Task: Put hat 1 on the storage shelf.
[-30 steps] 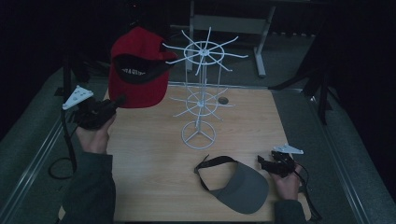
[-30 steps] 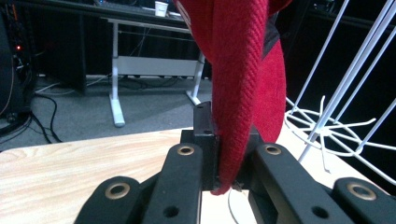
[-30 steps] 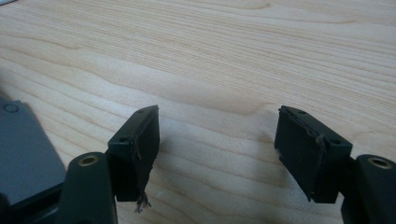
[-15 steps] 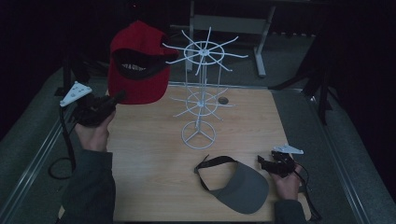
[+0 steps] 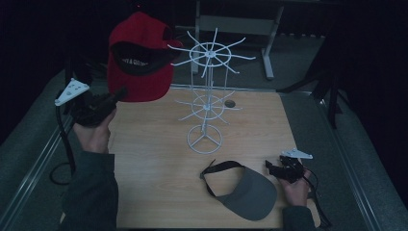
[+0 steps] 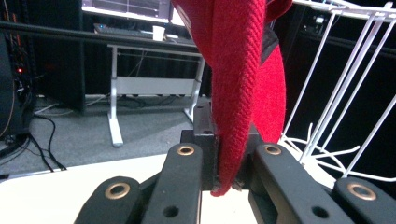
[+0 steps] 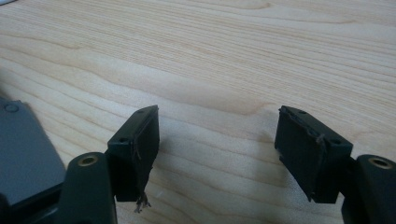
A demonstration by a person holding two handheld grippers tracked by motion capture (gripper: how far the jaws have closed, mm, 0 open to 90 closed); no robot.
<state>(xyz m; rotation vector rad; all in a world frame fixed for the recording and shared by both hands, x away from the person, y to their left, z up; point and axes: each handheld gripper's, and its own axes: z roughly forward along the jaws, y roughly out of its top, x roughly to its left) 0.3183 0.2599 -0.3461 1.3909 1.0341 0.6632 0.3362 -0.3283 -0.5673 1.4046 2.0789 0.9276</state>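
A red cap (image 5: 139, 57) hangs in the air at the upper left, beside the top ring of the white wire rack (image 5: 207, 96). My left gripper (image 5: 118, 94) is shut on the cap's lower edge. The left gripper view shows the red cap (image 6: 238, 93) pinched between the black jaws of my left gripper (image 6: 224, 179), with the white wire rack (image 6: 345, 93) at the right. A grey visor (image 5: 245, 190) lies flat on the table near the front. Just right of it, my right gripper (image 5: 273, 168) rests low; in its own view my right gripper (image 7: 217, 149) stands open over bare wood, the grey visor (image 7: 23, 149) at its left.
The wooden table (image 5: 144, 159) carries the rack in its middle, with a small round hole (image 5: 230, 103) behind the rack. A white desk frame (image 5: 235, 26) stands on the floor beyond the table. Dark floor surrounds the table.
The left gripper has lifted the red cap a little higher and nearer the rack's top ring. The right gripper and the visor have stayed where they were.
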